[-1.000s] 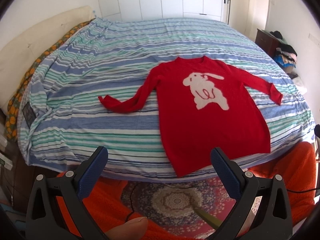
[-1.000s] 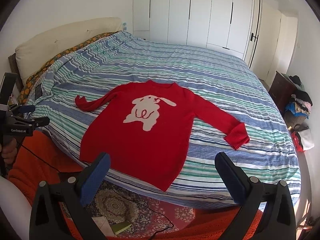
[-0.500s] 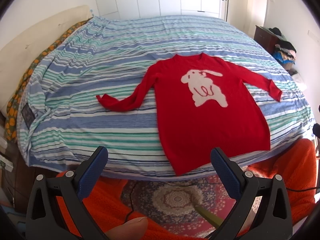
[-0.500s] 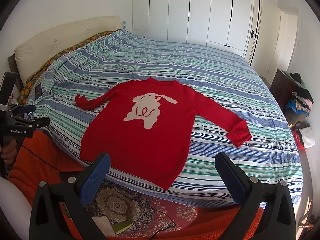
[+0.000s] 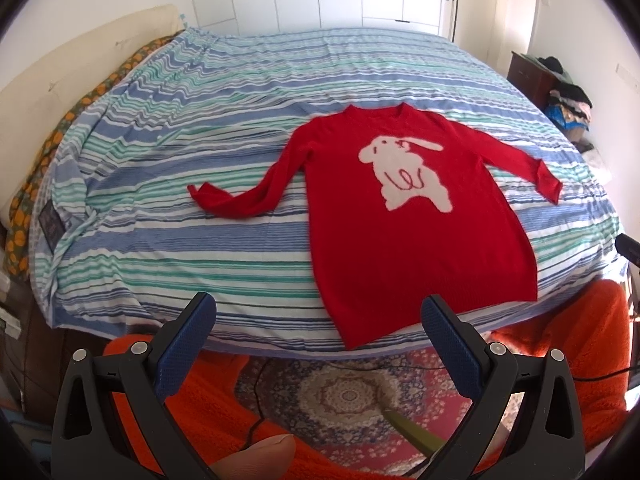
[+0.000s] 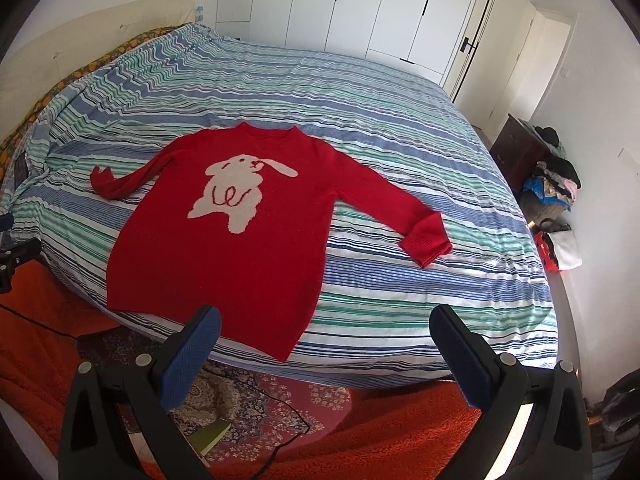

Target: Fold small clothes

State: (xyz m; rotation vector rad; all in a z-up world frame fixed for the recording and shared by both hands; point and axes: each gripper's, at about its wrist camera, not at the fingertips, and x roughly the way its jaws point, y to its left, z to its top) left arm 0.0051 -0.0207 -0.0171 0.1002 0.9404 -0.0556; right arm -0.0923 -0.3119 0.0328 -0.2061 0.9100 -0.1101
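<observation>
A red sweater with a white rabbit on its chest lies flat, front up, on the striped bed, both sleeves spread out and its hem at the near edge. It also shows in the right wrist view. My left gripper is open and empty, held off the bed's near edge, left of the hem. My right gripper is open and empty, off the near edge, right of the hem corner.
A patterned rug and orange fabric lie on the floor below the bed edge. A dark dresser with piled clothes stands at the right wall. White wardrobes are behind the bed.
Both grippers have moved a little closer to the bed; the sweater looks slightly larger and lower in both views. Nothing on the bed has moved.
</observation>
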